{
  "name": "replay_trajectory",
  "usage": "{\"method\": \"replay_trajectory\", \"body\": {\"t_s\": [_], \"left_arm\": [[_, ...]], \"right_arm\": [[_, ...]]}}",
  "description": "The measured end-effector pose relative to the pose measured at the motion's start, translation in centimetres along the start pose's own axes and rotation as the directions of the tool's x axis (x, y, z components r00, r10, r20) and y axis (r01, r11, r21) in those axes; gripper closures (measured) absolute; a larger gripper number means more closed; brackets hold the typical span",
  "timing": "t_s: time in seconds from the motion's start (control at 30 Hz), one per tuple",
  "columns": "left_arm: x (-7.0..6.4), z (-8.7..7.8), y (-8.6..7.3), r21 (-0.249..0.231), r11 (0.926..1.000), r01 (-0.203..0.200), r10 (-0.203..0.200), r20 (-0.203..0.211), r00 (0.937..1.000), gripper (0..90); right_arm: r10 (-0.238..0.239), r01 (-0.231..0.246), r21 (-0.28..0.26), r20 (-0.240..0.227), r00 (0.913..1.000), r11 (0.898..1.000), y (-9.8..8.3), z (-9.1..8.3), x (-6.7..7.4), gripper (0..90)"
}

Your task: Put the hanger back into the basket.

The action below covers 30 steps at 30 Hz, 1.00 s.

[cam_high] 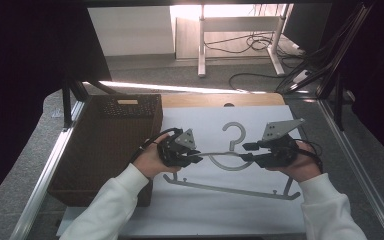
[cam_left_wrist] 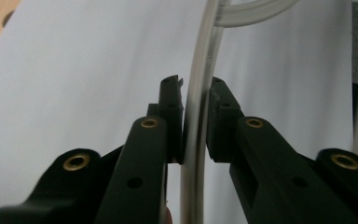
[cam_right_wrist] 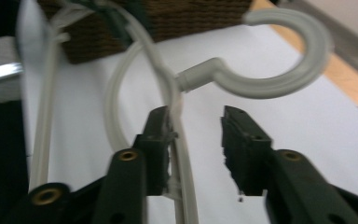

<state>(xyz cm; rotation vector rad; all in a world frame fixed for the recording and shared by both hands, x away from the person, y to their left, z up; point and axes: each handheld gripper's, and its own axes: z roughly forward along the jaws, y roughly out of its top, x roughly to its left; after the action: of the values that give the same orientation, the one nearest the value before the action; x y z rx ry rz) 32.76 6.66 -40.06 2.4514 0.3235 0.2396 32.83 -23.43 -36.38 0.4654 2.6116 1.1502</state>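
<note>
Nearby, wicker basket (cam_high: 110,145) left of hanger (cam_high: 230,165).

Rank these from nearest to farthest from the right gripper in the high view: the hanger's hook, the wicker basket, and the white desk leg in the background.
1. The hanger's hook: just up and left of the right gripper, on the white sheet.
2. The wicker basket: across the table at the left edge, beyond the left gripper.
3. The white desk leg: far back on the floor beyond the table.
</note>
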Motion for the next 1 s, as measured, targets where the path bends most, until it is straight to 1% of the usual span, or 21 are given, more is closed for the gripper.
{"method": "replay_trajectory", "body": {"t_s": [0.03,0.07,0.1,0.13,0.17,0.2,0.23,0.3,0.33,0.37,0.43,0.5,0.6,0.7,0.83,1.0], "left_arm": [[-0.1,0.1,0.1,-0.002,0.9999,0.012,-0.012,-0.002,0.9999,81.4],[-0.1,0.0,0.1,-0.03,0.9987,0.042,-0.042,-0.009,0.9991,81.6],[0.1,-0.3,0.1,-0.051,0.9974,0.052,-0.052,-0.007,0.9986,81.6],[0.1,-0.6,0.1,-0.065,0.9963,0.057,-0.057,-0.006,0.9983,81.8],[0.1,-0.6,0.1,-0.044,0.9977,0.051,-0.052,-0.018,0.9985,81.8],[0.1,-0.6,0.1,-0.046,0.9979,0.045,-0.046,-0.019,0.9987,81.8],[0.1,-0.7,0.1,-0.053,0.9971,0.055,-0.055,-0.007,0.9984,81.8],[0.1,-0.7,0.0,-0.048,0.9974,0.054,-0.055,-0.015,0.9984,81.8],[0.0,-0.7,0.0,-0.054,0.9967,0.061,-0.062,-0.015,0.998,81.9],[-0.1,-0.8,0.1,-0.057,0.9965,0.061,-0.062,-0.02,0.9979,81.9],[-0.2,-0.9,0.2,-0.068,0.9959,0.06,-0.062,-0.033,0.9975,81.9],[-0.2,-1.2,0.2,-0.081,0.9945,0.066,-0.068,-0.033,0.9971,81.9],[-0.3,-1.9,0.1,-0.108,0.9915,0.073,-0.077,-0.039,0.9963,81.9],[-0.3,-2.6,-0.1,-0.131,0.9884,0.077,-0.085,-0.058,0.9947,81.9],[-0.2,-3.5,-0.4,-0.164,0.982,0.093,-0.106,-0.073,0.9917,81.9],[-0.1,-4.7,-0.8,-0.189,0.9759,0.109,-0.128,-0.089,0.9878,81.9]], "right_arm": [[0.0,0.0,0.0,0.0,1.0,1.0,0.0,0.0,0.0,55.3],[0.004,-0.003,-0.018,0.03,0.9995,1.0,0.1,-0.2,-0.1,50.5],[0.004,-0.003,-0.018,0.03,0.9995,1.0,0.1,-0.2,-0.1,50.5],[0.004,-0.003,-0.025,0.041,0.9991,1.0,0.1,-0.4,-0.1,49.4],[0.01,-0.008,-0.032,0.05,0.9987,0.999,0.1,-0.4,-0.1,48.1],[0.014,-0.011,-0.036,0.068,0.9976,0.999,0.2,-0.6,-0.2,45.6],[0.015,-0.012,-0.039,0.078,0.9969,0.999,0.2,-0.7,-0.2,44.3],[0.02,-0.014,-0.06,0.111,0.9936,0.998,0.2,-1.0,-0.1,42.5],[0.034,-0.022,-0.092,0.132,0.9906,0.995,0.1,-1.3,0.1,42.0],[0.034,-0.022,-0.092,0.132,0.9906,0.995,0.1,-1.3,0.1,42.0],[0.045,-0.025,-0.123,0.158,0.9864,0.992,0.1,-1.8,0.2,42.0],[0.055,-0.03,-0.147,0.172,0.9835,0.989,-0.1,-2.2,0.4,42.0],[0.076,-0.045,-0.17,0.182,0.9803,0.985,-0.7,-2.7,0.7,42.0],[0.103,-0.067,-0.191,0.184,0.9776,0.979,-1.7,-3.2,0.9,42.0],[0.134,-0.097,-0.198,0.181,0.9744,0.975,-3.2,-3.6,1.1,42.0],[0.171,-0.136,-0.196,0.175,0.9696,0.971,-5.0,-3.6,1.4,41.9]]}}
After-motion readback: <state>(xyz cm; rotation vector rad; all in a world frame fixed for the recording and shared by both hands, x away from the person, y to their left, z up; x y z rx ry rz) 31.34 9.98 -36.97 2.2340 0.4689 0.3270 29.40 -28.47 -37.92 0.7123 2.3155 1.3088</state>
